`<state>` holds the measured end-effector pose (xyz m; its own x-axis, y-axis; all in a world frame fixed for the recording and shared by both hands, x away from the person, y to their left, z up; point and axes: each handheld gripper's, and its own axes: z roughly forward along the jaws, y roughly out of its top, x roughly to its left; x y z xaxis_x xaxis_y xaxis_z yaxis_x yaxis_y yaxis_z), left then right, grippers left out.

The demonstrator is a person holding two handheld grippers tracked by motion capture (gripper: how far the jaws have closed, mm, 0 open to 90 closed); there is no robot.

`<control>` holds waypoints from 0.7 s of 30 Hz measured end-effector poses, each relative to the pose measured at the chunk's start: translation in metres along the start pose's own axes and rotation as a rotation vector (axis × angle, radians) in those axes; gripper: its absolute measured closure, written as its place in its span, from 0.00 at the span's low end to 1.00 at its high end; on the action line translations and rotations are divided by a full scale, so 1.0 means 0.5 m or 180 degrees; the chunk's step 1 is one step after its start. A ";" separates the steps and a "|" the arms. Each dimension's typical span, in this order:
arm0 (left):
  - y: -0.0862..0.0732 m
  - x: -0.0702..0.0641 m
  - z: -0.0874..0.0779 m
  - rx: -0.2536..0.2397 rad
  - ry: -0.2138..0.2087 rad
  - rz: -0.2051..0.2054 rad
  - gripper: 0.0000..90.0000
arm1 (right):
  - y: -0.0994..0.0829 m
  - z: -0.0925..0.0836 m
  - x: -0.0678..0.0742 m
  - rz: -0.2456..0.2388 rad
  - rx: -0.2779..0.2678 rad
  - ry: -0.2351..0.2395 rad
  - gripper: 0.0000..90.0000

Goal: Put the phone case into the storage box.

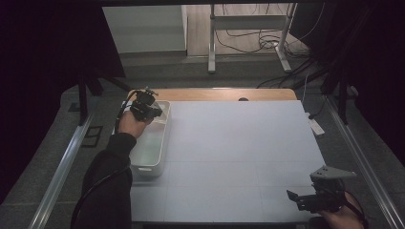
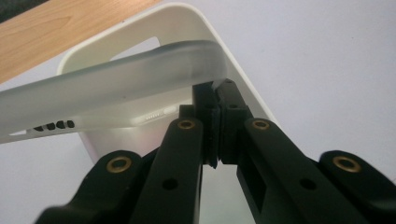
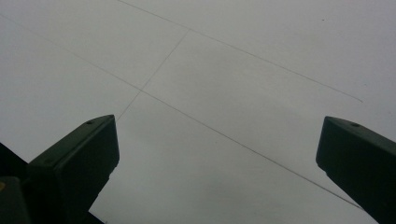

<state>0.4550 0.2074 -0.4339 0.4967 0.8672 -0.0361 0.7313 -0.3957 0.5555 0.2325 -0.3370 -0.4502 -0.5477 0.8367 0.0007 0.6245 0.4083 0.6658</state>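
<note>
Dim room, black curtains both sides, cables on the floor [image 1: 267, 40] behind. Table [image 1: 239, 152] has a pale grey top with a wood strip at the far edge. White plastic bin [image 1: 150, 143] sits at the table's left edge, long side running front to back. Left tool [image 1: 145, 109] is over the bin's far end, jaws pinched together on a translucent lid [image 2: 116, 84]; the grip is at the lid's rim near a corner. Lid is tilted, lifted off the bin's rim, with the bin's handle cutout visible under it. Right tool [image 1: 317, 195] is at the near right corner of the table, well apart from the bin, jaws spread wide, nothing between them, bare tabletop below.
</note>
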 end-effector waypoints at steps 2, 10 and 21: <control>0.000 0.001 0.006 0.0009 -0.0004 -0.0008 0.98 | 0.000 0.000 0.000 -0.0002 0.0000 0.0001 0.00; 0.003 0.001 0.024 0.0007 -0.0015 -0.0052 0.98 | 0.000 0.000 0.000 -0.0005 0.0002 0.0006 0.00; 0.018 0.008 0.041 -0.0058 -0.0069 -0.0206 0.96 | 0.000 0.001 0.002 -0.0030 0.0021 0.0010 0.00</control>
<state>0.4731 0.2010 -0.4461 0.4589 0.8839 -0.0902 0.7536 -0.3334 0.5665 0.2325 -0.3360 -0.4507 -0.5553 0.8317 -0.0034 0.6229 0.4186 0.6609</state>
